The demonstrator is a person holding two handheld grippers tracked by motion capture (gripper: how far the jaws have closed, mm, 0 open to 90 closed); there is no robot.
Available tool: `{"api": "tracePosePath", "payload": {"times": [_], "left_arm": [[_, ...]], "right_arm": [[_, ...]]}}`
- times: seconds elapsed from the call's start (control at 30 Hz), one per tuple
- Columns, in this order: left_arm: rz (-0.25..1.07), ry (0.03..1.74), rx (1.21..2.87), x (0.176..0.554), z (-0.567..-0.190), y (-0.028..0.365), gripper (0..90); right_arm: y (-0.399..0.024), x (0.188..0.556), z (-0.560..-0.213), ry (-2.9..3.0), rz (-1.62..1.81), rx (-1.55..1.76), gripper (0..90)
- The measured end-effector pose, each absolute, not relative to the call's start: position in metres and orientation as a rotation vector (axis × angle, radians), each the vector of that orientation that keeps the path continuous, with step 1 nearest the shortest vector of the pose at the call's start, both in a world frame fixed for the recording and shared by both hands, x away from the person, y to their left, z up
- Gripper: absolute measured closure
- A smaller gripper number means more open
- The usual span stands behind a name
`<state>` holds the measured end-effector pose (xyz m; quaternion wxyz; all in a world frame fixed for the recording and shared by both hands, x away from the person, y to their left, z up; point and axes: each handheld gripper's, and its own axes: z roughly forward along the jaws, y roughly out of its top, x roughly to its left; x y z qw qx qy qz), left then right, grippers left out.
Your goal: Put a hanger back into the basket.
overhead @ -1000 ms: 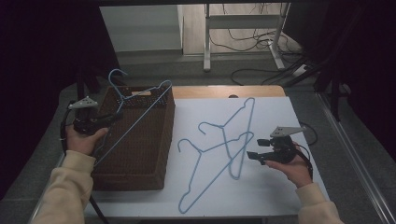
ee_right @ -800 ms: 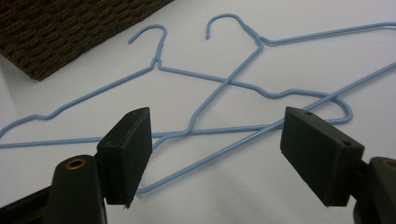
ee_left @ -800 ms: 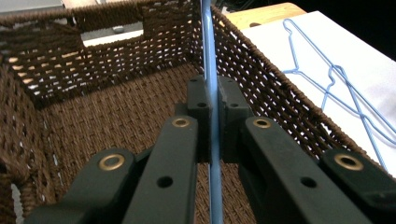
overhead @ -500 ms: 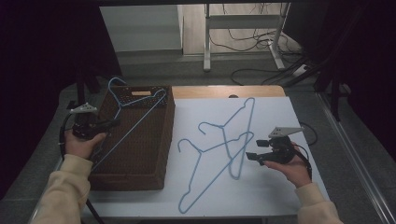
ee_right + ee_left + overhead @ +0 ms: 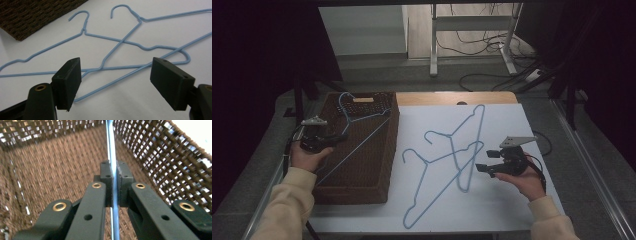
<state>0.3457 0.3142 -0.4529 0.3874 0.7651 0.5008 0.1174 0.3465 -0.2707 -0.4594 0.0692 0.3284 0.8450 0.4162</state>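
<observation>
You are working in a lab or test room, not a home. Your bench (image 5: 492, 210) is a plain white-topped one standing on grey carpet, ringed by dark curtains left and right. Beyond its far edge stands a bare metal frame (image 5: 472, 37), with loose black cables (image 5: 492, 80) trailing over the floor toward the right.

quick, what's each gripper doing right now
Left gripper: shut on a blue hanger over the basket.
Right gripper: open, holding nothing.
</observation>
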Motion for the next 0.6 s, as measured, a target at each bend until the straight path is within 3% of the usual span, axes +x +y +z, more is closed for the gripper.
{"api": "tracePosePath", "payload": {"times": [0.23, 0.47, 0.6], "left_arm": [[0.325, 1.365, 1.962, 0.35, -0.457, 0.318, 82.2], [0.524, 1.482, 1.957, 0.347, -0.452, 0.318, 44.5], [0.552, 1.397, 1.93, 0.336, -0.433, 0.31, 34.1]], "right_arm": [[-0.271, 0.347, -0.46, 2.548, 1.251, 0.983, 25.1], [-0.271, 0.347, -0.459, 2.55, 1.25, 0.984, 25.0], [-0.272, 0.348, -0.46, 2.549, 1.251, 0.992, 24.8]]}}
